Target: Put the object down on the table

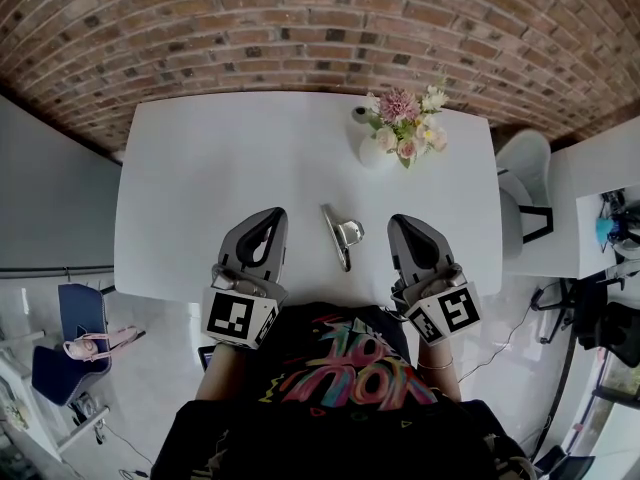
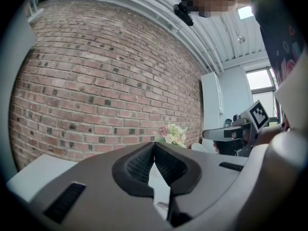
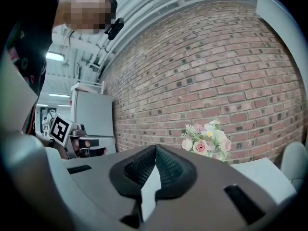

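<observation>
a person is standing at the near edge of a white table [image 1: 200,168], holding the left gripper [image 1: 268,213] and the right gripper [image 1: 398,220] low over it. both have their jaws pressed together at the tips and are carrying nothing. a silvery metal clip [image 1: 341,236] is lying flat on the table between the two grippers, touching neither, so the put-down is looking finished. a vase of flowers [image 1: 400,133] is sitting at the far right. the clip is looking light, stiff and slick; gripping across its long narrow body, not the looped handle, is seeming the safest hold.
</observation>
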